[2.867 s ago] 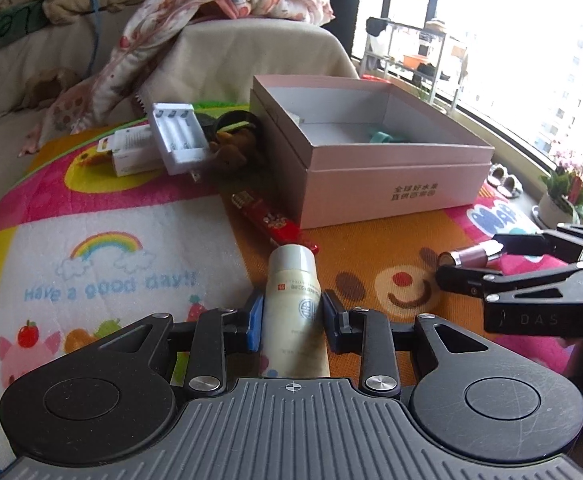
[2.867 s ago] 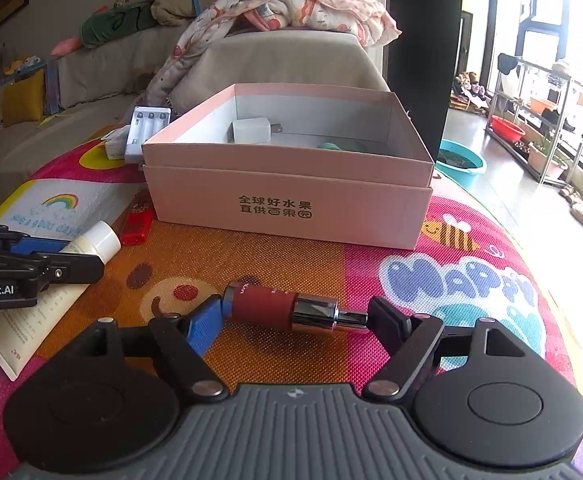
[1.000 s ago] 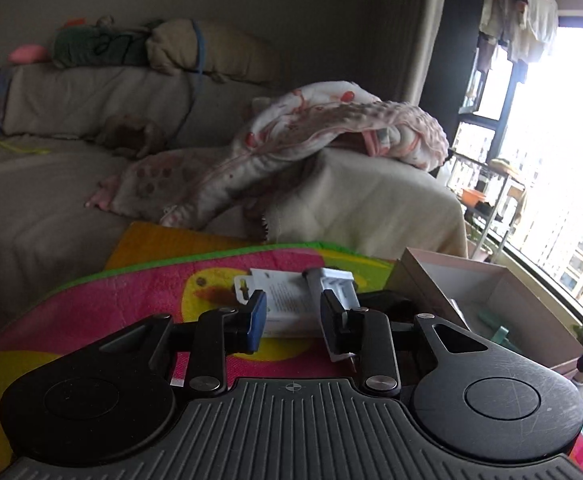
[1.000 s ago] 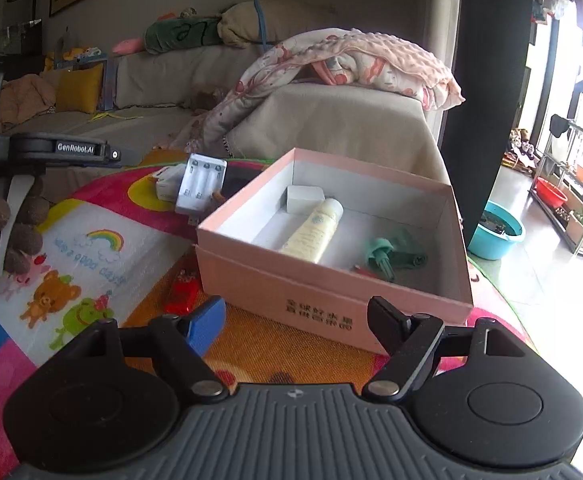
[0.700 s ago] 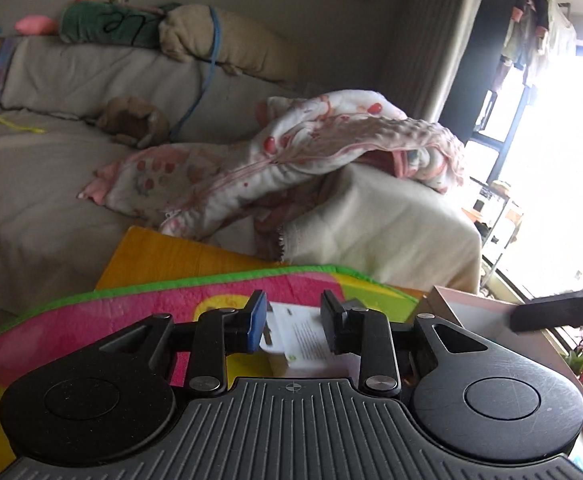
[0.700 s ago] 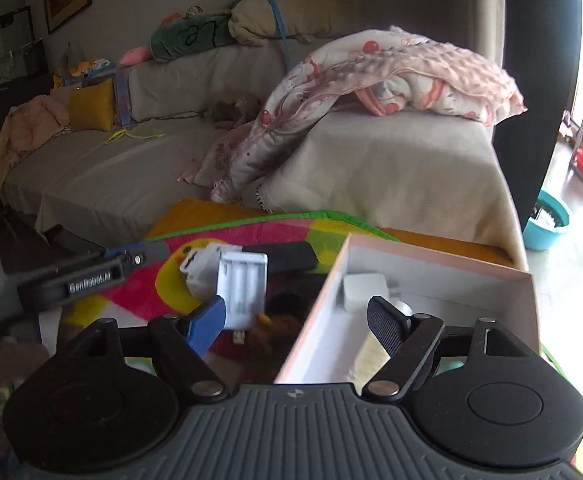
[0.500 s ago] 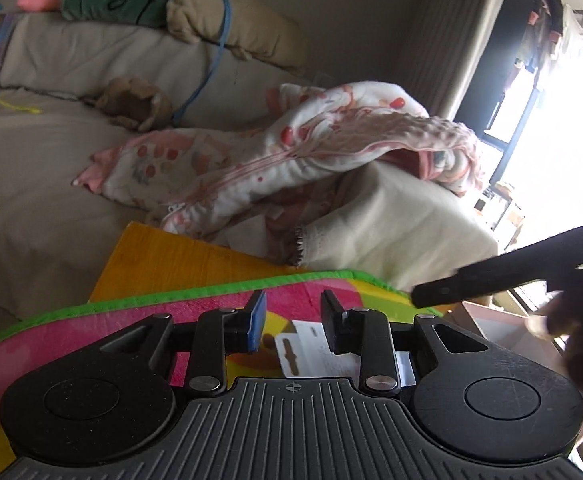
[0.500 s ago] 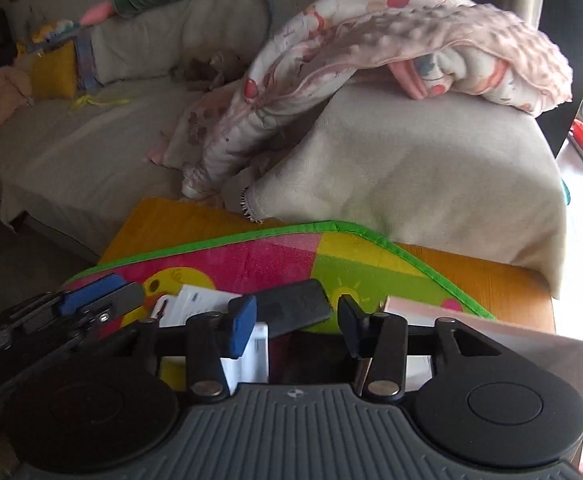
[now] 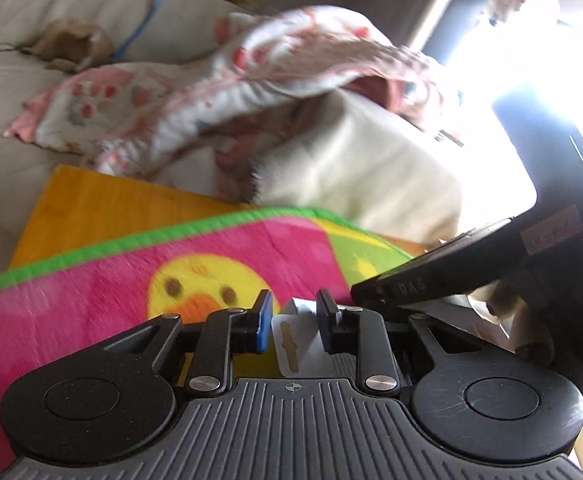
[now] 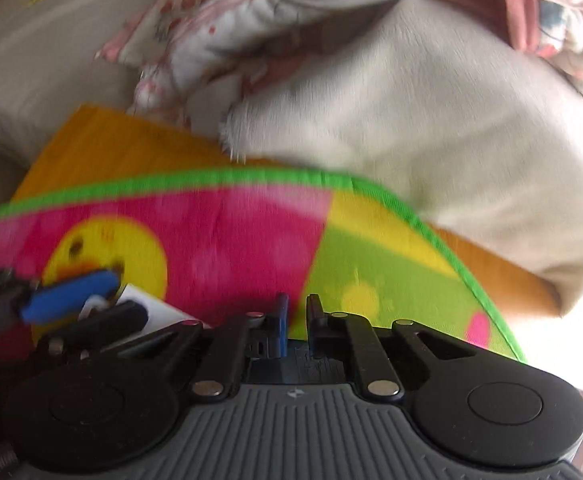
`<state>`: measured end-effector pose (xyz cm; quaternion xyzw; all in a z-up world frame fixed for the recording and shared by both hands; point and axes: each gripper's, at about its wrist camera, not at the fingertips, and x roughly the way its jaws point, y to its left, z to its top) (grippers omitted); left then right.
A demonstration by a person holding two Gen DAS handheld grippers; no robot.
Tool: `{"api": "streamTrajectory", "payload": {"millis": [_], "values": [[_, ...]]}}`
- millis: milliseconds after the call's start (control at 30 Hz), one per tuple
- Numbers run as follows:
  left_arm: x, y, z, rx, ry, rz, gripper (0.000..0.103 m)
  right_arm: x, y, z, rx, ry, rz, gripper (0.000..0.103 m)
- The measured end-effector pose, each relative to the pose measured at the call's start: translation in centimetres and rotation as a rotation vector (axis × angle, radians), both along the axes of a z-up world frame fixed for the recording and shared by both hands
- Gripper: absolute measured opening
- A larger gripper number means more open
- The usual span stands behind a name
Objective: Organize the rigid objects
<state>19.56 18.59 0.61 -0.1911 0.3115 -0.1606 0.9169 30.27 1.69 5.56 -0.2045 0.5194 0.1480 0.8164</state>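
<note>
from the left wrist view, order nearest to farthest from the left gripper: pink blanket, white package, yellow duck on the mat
1. white package, between the left gripper fingers
2. yellow duck, just ahead, left on the mat
3. pink blanket, far back on the sofa

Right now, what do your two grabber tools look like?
Both look alike. The left tool has a grey ribbed body, two round black discs, black linkage arms with silver rivets, and two short fingers, one with a blue pad, one black. The right tool matches it. Seen from the left camera, its side has small white letters.
</note>
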Motion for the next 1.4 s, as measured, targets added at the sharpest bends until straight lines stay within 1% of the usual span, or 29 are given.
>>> {"api": "streamTrajectory", "payload": {"millis": [100, 133, 300, 400, 567, 600, 633, 667, 733, 767, 800, 833, 867, 933, 967, 1000, 1033, 1067, 1100, 1133, 1200, 1300, 1333, 1367, 1400], "values": [[-2.6, -0.6, -0.1, 0.002, 0.007, -0.038, 0.027, -2.2, -1.4, 0.1, 0.016, 0.033, -0.017, 0.009], [-3.7, -0.7, -0.1, 0.000, 0.010, -0.042, 0.027, -3.2, -1.9, 0.1, 0.033, 0.058, -0.016, 0.009], [-9.2, -1.0, -0.4, -0.041, 0.040, -0.017, 0.028, -9.1, -3.7, 0.7, 0.098, 0.119, 0.044, 0.007], [-11.7, -1.7, -0.3, -0.030, 0.040, -0.006, 0.027, -12.9, -4.8, 0.8, 0.143, 0.155, 0.081, 0.007], [-14.2, -2.4, 0.0, -0.039, 0.052, 0.009, 0.028, -18.8, -7.2, 1.2, 0.156, 0.142, 0.162, 0.007], [-14.8, -2.5, 0.4, -0.027, 0.042, 0.019, 0.028, -19.8, -8.0, 1.6, 0.156, 0.120, 0.166, 0.007], [-15.5, -2.6, 0.8, -0.008, 0.023, 0.032, 0.028, -20.8, -8.9, 2.2, 0.155, 0.075, 0.180, 0.007], [-16.3, -2.8, 1.3, 0.014, 0.000, 0.045, 0.028, -22.2, -9.8, 3.0, 0.158, 0.000, 0.207, 0.011], [-18.0, -3.2, 2.4, 0.054, -0.047, 0.059, 0.028, -25.0, -11.9, 4.6, 0.172, -0.134, 0.255, 0.030], [-18.9, -3.4, 2.8, 0.072, -0.066, 0.053, 0.028, -26.5, -13.3, 5.2, 0.195, -0.177, 0.279, 0.052], [-19.9, -3.9, 3.3, 0.091, -0.086, 0.036, 0.028, -27.5, -14.4, 5.4, 0.231, -0.189, 0.294, 0.067], [-21.1, -4.6, 3.8, 0.118, -0.108, 0.002, 0.028, -28.4, -15.5, 5.4, 0.274, -0.184, 0.297, 0.069], [-22.1, -5.4, 4.2, 0.143, -0.123, -0.033, 0.028, -29.3, -16.6, 5.0, 0.320, -0.158, 0.294, 0.069], [-24.0, -7.3, 4.6, 0.188, -0.140, -0.097, 0.028, -30.6, -17.6, 3.6, 0.351, -0.101, 0.291, 0.067], [-24.6, -8.3, 4.6, 0.208, -0.138, -0.125, 0.028, -31.4, -17.9, 2.9, 0.352, -0.095, 0.289, 0.063], [-25.2, -9.3, 4.6, 0.233, -0.130, -0.146, 0.028, -32.1, -18.0, 2.2, 0.346, -0.101, 0.294, 0.058], [-25.7, -10.2, 4.4, 0.262, -0.122, -0.161, 0.028, -32.9, -18.3, 1.6, 0.371, -0.135, 0.301, 0.057], [-26.1, -11.1, 4.1, 0.297, -0.114, -0.176, 0.028, -33.4, -18.4, 1.5, 0.376, -0.162, 0.306, 0.052], [-26.3, -11.9, 3.8, 0.332, -0.108, -0.190, 0.028, -33.8, -18.5, 1.6, 0.372, -0.179, 0.318, 0.042], [-26.5, -12.5, 3.6, 0.356, -0.103, -0.201, 0.028, -34.2, -18.5, 1.7, 0.359, -0.197, 0.325, 0.037], [-26.6, -13.3, 3.2, 0.382, -0.095, -0.208, 0.028, -34.2, -18.8, 1.5, 0.334, -0.192, 0.334, 0.036], [-26.1, -14.0, 2.5, 0.395, -0.078, -0.221, 0.029, -34.6, -20.2, 1.2, 0.365, -0.100, 0.369, 0.036], [-25.7, -14.3, 2.1, 0.420, -0.074, -0.214, 0.031, -34.8, -20.6, 0.9, 0.376, -0.087, 0.375, 0.036], [-25.3, -14.5, 1.9, 0.449, -0.067, -0.208, 0.035, -34.9, -20.8, 0.5, 0.377, -0.088, 0.369, 0.036], [-24.9, -14.6, 1.7, 0.471, -0.071, -0.208, 0.035, -34.9, -20.9, 0.1, 0.369, -0.096, 0.354, 0.036]]}}
